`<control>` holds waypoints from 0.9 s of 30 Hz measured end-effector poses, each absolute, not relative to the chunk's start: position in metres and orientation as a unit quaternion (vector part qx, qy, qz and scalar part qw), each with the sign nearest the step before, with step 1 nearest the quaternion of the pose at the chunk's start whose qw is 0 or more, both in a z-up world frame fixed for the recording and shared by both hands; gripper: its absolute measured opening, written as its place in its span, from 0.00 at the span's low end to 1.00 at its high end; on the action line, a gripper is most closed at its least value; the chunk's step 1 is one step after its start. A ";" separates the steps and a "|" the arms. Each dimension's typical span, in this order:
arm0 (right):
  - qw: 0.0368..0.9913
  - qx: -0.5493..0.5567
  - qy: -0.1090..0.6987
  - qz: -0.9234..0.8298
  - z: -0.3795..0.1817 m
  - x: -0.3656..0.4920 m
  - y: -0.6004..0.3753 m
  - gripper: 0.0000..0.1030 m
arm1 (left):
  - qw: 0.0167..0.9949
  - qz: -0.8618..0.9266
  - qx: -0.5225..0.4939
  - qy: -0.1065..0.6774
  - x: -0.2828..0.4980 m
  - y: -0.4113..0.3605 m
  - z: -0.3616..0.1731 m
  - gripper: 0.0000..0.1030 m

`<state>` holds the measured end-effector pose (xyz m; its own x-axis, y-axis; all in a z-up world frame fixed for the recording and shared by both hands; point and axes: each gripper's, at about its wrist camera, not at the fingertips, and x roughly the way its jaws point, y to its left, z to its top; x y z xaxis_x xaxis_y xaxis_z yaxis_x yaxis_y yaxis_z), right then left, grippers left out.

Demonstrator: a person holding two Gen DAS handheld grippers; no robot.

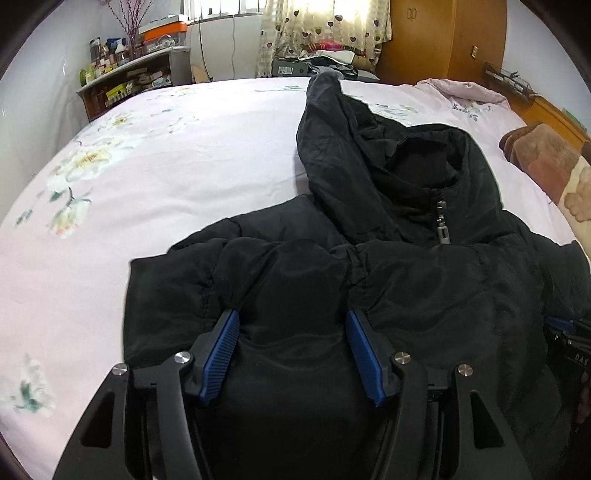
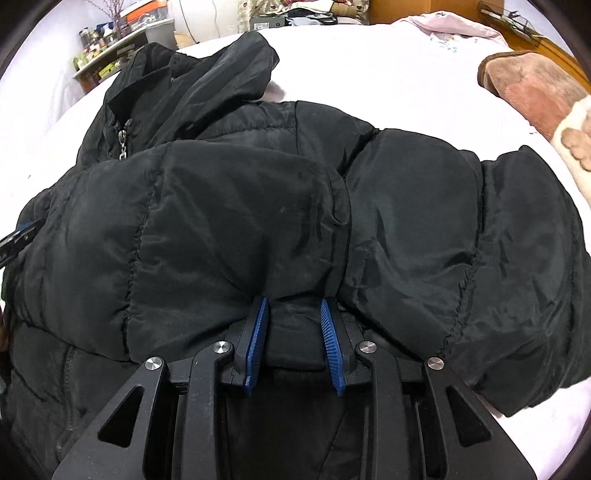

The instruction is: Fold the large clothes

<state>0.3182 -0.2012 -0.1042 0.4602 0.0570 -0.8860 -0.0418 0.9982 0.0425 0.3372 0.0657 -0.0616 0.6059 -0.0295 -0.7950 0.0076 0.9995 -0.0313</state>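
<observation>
A black padded jacket [image 1: 424,295] lies spread on a bed covered with a pale pink floral sheet [image 1: 147,166], its hood [image 1: 332,140] flopped toward the far side and its zipper pull [image 1: 442,225] showing at the closed collar. The jacket sits on the near right part of the bed in the left wrist view, with bare sheet stretching away to the left.

The left gripper [image 1: 293,321] points down onto the near edge of the jacket. Its blue ribbed pads [image 1: 221,354] stand about halfway apart with a thick bulge of quilted fabric filling the space between them; the fabric puckers at both pads, so the jaws appear to be clamped on that fold, though the padding hides the exact contact.

The right gripper [image 2: 293,310] is set on the jacket further to the right, where a puffy sleeve [image 2: 498,258] lies folded across the body. Its pads [image 2: 256,343] stand narrower and pinch a gathered tuck of black cloth, the fabric creasing tightly at the fingertips.

A brown and cream plush blanket [image 2: 535,92] lies at the right edge of the bed. A cluttered shelf [image 1: 125,77] stands at the far left, a heart-print curtain [image 1: 325,33] hangs at the far window, and a wooden wardrobe [image 1: 443,40] stands far right.
</observation>
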 end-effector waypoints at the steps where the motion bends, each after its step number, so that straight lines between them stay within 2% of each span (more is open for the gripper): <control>1: 0.856 0.010 0.517 0.024 -0.098 0.314 -0.203 0.31 | 0.898 -0.013 -0.016 0.439 0.331 0.065 -0.055 0.59; 7: 0.877 0.041 0.479 0.016 -0.061 0.260 -0.222 0.31 | 0.908 -0.035 -0.043 0.416 0.277 0.065 -0.022 0.59; 9: 0.880 0.061 0.471 0.012 -0.054 0.239 -0.235 0.35 | 0.908 -0.042 -0.049 0.413 0.258 0.062 -0.017 0.59; 11: 0.881 0.084 0.465 0.004 -0.047 0.218 -0.249 0.45 | 0.908 -0.048 -0.050 0.414 0.240 0.056 -0.013 0.59; 12: 0.881 0.099 0.462 -0.001 -0.045 0.206 -0.260 0.46 | 0.907 -0.051 -0.051 0.415 0.232 0.052 -0.012 0.60; 24: 0.876 0.165 0.443 -0.095 -0.028 0.135 -0.355 0.47 | 0.901 -0.101 -0.010 0.422 0.179 -0.011 0.009 0.61; 27: 0.875 0.178 0.436 -0.115 -0.027 0.127 -0.378 0.50 | 0.904 -0.107 -0.006 0.415 0.180 -0.021 0.017 0.61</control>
<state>0.1265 -0.3776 -0.0270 0.5932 -0.0455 -0.8037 0.3563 0.9102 0.2114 0.1804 -0.0212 0.0169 0.6329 -0.1981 -0.7485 0.1878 0.9771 -0.0999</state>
